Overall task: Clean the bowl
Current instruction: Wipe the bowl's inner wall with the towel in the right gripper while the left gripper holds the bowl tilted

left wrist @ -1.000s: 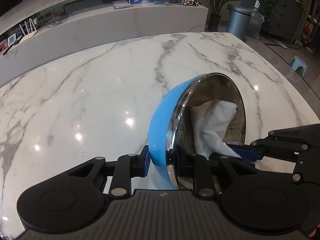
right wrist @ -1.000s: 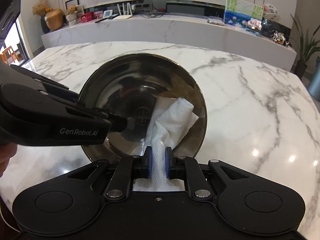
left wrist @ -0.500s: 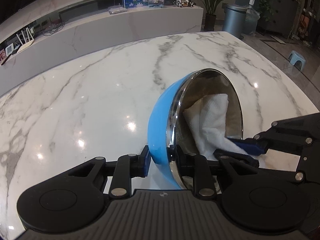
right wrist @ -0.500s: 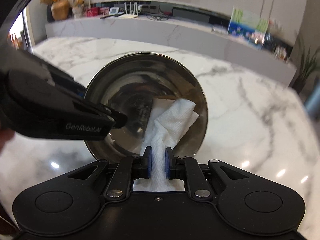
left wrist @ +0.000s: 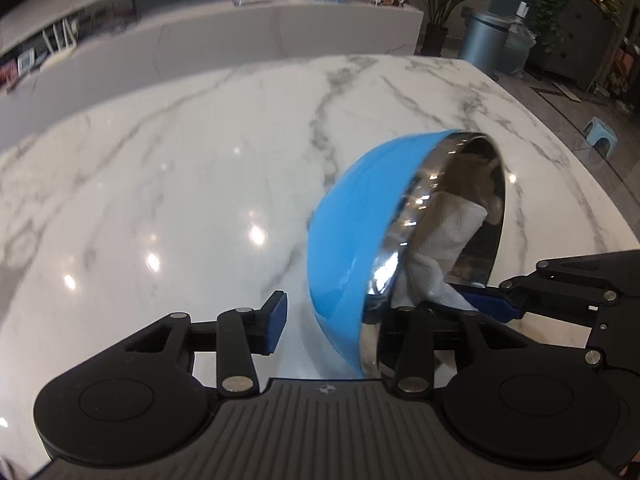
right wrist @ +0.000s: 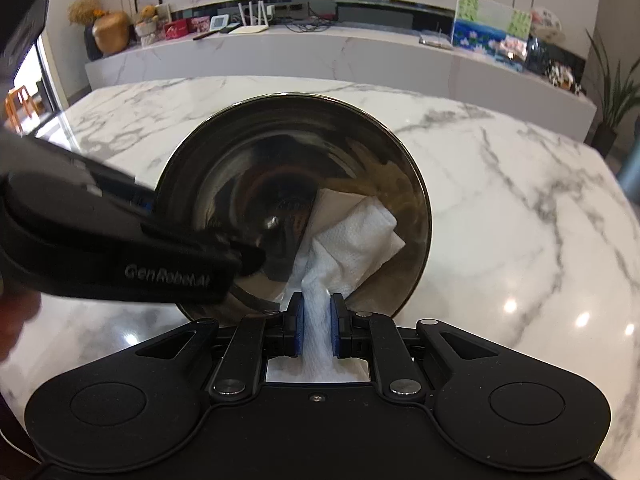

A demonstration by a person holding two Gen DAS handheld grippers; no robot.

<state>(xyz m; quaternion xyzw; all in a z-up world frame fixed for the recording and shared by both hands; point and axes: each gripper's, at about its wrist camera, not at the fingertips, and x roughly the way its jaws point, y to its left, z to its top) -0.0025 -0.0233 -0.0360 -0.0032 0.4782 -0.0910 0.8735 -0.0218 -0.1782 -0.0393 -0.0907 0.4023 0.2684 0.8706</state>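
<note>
The blue steel bowl (left wrist: 352, 232) stands tilted on its rim on the marble table (left wrist: 180, 184), at one o'clock from the opening left gripper (left wrist: 332, 328), while the right gripper (right wrist: 317, 326) pinches a white paper towel (right wrist: 356, 240) inside it.

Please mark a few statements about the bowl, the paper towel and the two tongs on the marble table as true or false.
1. The right tongs are clamped on the white paper towel. True.
2. The bowl is red outside. False: it is blue outside, shiny metal inside.
3. The bowl stands tilted on the marble table, opening toward the right tongs. True.
4. The left tongs grip the bowl's rim tightly. False: they are opening, rim between them, the blue pad clear of the wall.
5. The paper towel lies outside the bowl. False: it reaches inside.
</note>
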